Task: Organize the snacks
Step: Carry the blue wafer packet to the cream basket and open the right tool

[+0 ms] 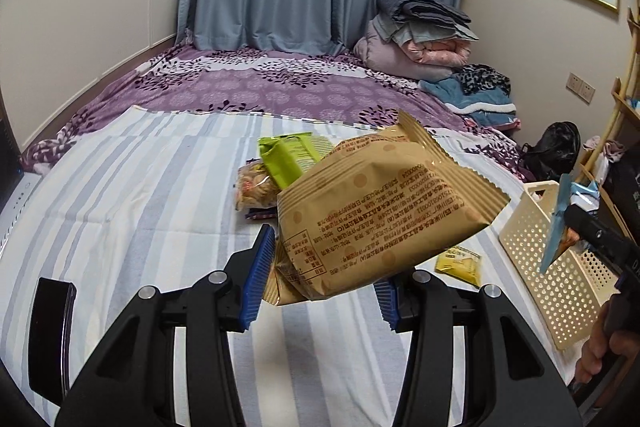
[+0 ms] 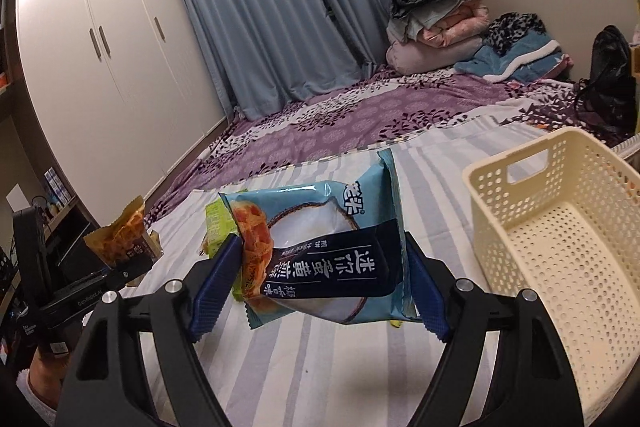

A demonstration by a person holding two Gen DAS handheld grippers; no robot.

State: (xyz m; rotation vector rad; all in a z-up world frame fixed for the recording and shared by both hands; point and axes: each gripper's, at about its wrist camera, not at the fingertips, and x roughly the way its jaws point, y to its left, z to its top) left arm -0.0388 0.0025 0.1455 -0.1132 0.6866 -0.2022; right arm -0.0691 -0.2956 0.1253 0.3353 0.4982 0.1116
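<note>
Tan foil snack packet (image 1: 384,215) clamped at its lower corner by the left gripper (image 1: 320,287), held above the striped sheet (image 1: 140,195). The right gripper (image 2: 320,267) squeezes a blue coconut-snack bag (image 2: 320,247) across its width, just left of the empty cream perforated basket (image 2: 560,247). Green packet (image 1: 288,159), pasta-like bag (image 1: 252,191) and small yellow sachet (image 1: 460,263) lie on the sheet. Risk: the corner-held tan packet may swing or slip out; either slick bag could catch the basket rim and fall outside.

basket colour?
Cream basket, perforated walls and floor; clearest in the right wrist view.
</note>
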